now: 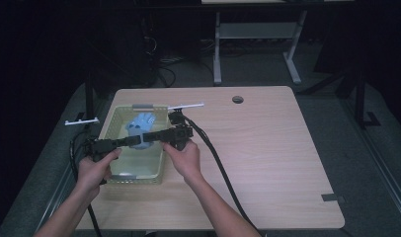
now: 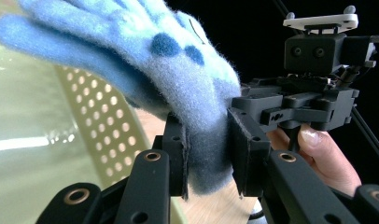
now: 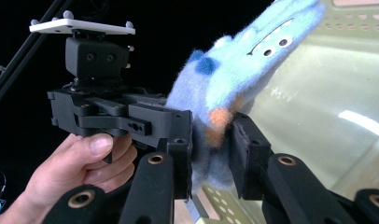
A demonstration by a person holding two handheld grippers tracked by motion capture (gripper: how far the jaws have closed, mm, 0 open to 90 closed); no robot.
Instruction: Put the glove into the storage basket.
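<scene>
A fuzzy light-blue glove with darker blue dots hangs over a pale green perforated basket on the left part of the table. Both grippers hold it by the cuff from opposite sides. My left gripper comes in from the left; in the left gripper view its jaws are shut on the glove at the cuff, left gripper. My right gripper comes in from the right, and in its own view the right gripper pinches the glove near an orange patch.
The wooden table stretches to the right of the basket, with a round cable hole near its far edge. A thick black cable trails from the right gripper toward the near edge. Another desk's legs stand beyond.
</scene>
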